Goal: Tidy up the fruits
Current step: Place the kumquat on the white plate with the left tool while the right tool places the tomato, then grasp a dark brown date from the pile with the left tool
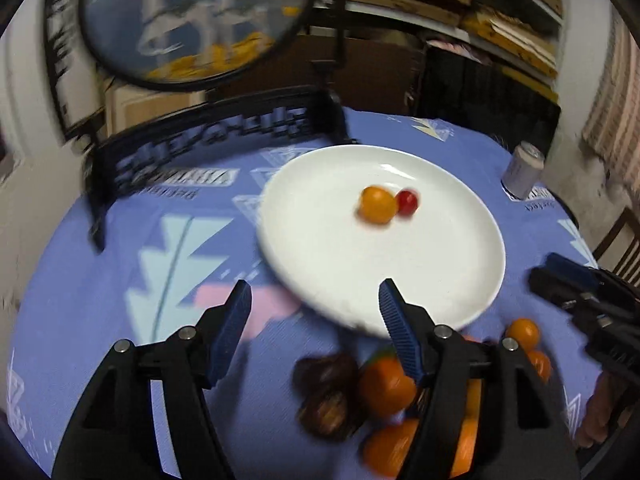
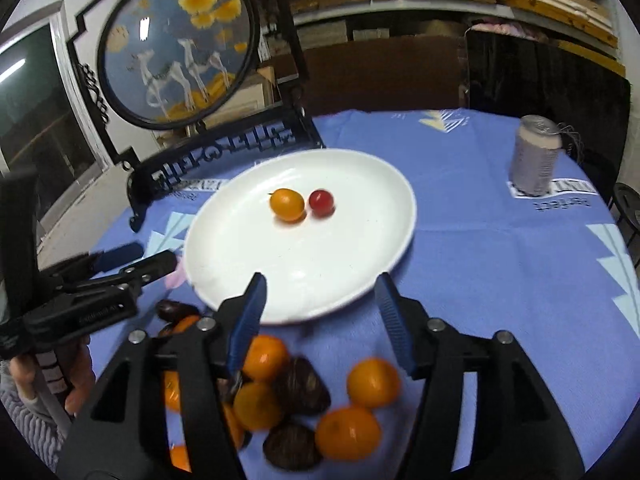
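A white plate [image 1: 320, 240] [image 2: 240, 272] lies on the blue tablecloth and holds a yellow-orange tomato [image 1: 377, 205] [image 2: 287, 204] beside a red cherry tomato [image 1: 407, 201] [image 2: 321, 201]. In front of the plate lies a pile of several orange fruits [image 1: 386, 388] [image 2: 373, 382] and dark brown fruits [image 1: 326, 372] [image 2: 300, 390]. My left gripper [image 1: 314, 304] is open and empty above the plate's near edge, left of the pile. My right gripper [image 2: 322, 296] is open and empty above the pile. Each gripper shows in the other's view: the right gripper [image 1: 568, 284], the left gripper [image 2: 132, 260].
A black stand with a round painted screen [image 1: 192, 20] [image 2: 176, 48] stands at the table's back left, behind the plate. A grey can [image 1: 522, 170] [image 2: 534, 156] stands at the back right. The round table [image 1: 100, 280] [image 2: 500, 260] drops off at its edges; a chair stands to the right.
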A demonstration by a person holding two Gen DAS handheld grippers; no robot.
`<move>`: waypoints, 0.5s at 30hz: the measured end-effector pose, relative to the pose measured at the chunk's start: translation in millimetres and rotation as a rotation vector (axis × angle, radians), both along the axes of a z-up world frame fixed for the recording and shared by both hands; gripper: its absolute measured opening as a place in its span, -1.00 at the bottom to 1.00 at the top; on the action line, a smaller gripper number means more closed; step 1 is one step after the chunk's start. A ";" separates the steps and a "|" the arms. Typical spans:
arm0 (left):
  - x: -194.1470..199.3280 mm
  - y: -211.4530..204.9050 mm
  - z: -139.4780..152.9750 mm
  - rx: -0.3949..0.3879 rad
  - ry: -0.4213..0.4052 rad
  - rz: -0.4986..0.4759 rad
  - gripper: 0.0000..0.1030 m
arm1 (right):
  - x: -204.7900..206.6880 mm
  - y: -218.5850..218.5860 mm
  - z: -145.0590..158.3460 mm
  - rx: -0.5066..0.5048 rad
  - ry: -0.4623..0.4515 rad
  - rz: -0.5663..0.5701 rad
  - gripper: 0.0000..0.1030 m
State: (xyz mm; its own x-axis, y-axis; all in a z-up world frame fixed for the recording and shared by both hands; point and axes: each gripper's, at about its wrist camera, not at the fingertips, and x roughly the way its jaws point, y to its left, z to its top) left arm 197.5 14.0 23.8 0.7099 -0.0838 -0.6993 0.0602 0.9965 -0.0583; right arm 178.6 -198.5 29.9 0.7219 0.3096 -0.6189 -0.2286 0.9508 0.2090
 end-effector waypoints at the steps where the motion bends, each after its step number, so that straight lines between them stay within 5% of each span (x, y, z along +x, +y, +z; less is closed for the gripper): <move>1: -9.2 8.4 -1.6 -0.011 0.002 0.021 0.29 | -12.4 -4.5 2.8 0.003 -0.015 -0.008 0.22; 6: -49.2 32.7 -19.6 -0.060 0.036 0.079 0.29 | -58.8 -19.1 -4.0 0.000 -0.031 -0.020 0.28; 15: -59.1 11.0 -30.6 0.063 0.005 0.039 0.30 | -77.4 -28.4 -25.6 -0.002 0.027 -0.013 0.42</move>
State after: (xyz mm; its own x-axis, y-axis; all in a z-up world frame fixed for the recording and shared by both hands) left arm 138.4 25.1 -6.8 0.7082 -0.0121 -0.7059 0.0216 0.9998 0.0045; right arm 101.3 -226.9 4.3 0.7088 0.2987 -0.6391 -0.2104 0.9542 0.2127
